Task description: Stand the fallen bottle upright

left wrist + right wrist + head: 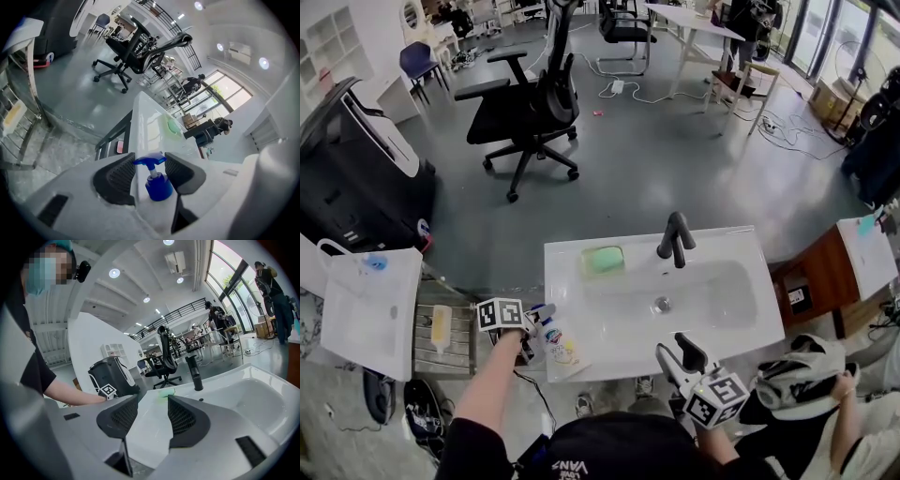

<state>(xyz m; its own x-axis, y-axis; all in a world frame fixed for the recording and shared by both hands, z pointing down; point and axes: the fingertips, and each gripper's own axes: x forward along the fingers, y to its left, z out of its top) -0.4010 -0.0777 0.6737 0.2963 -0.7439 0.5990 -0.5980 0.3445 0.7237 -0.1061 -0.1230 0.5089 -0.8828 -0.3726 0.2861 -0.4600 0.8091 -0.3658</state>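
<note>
Here we count one white plastic spray bottle with a blue trigger head (557,343), lying at the near left corner of the one white ceramic washbasin (741,323). Our left gripper (534,334) is clamped on it. Our right gripper (679,352), at the near edge, stands apart and empty. Farther off are one black tap (675,240) and one green sponge (603,260).

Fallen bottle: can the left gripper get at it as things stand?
Yes, it seems so: the left gripper has its jaws around the bottle, apparently closed on it, at the sink counter's corner, with nothing blocking.
</note>
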